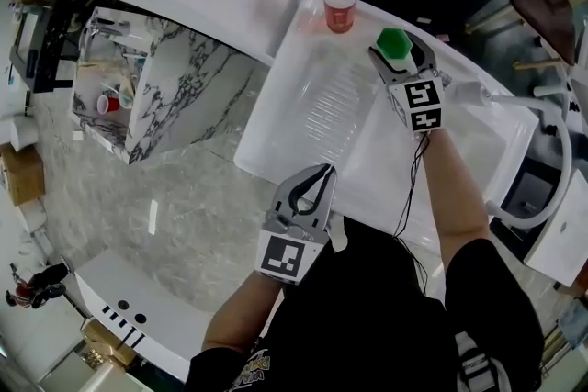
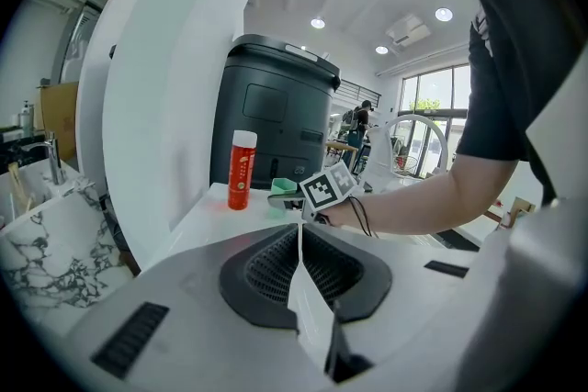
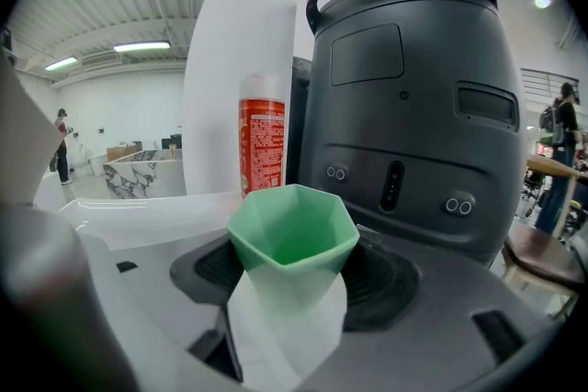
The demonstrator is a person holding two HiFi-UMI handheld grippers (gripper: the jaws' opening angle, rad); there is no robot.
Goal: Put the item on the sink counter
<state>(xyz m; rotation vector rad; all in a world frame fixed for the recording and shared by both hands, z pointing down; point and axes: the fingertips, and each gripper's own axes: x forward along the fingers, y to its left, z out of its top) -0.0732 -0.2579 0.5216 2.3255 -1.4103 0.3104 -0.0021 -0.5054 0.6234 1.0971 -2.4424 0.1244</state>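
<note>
A green faceted cup [image 1: 394, 43] with a pale lower half sits between the jaws of my right gripper [image 1: 401, 60], which is shut on it over the far end of the white sink counter [image 1: 322, 115]. In the right gripper view the cup [image 3: 292, 239] stands upright and fills the jaws. A red bottle [image 1: 339, 3] with a white cap stands just beyond it at the counter's far corner. My left gripper [image 1: 323, 174] is shut and holds nothing, hovering over the counter's near edge. From the left gripper view the cup [image 2: 283, 188] shows far off beside the bottle [image 2: 241, 170].
A large dark grey bin [image 3: 413, 106] stands behind the counter. The white faucet [image 1: 551, 151] arches over the basin at the right. A marble-patterned block [image 1: 175, 87] stands on the floor to the left.
</note>
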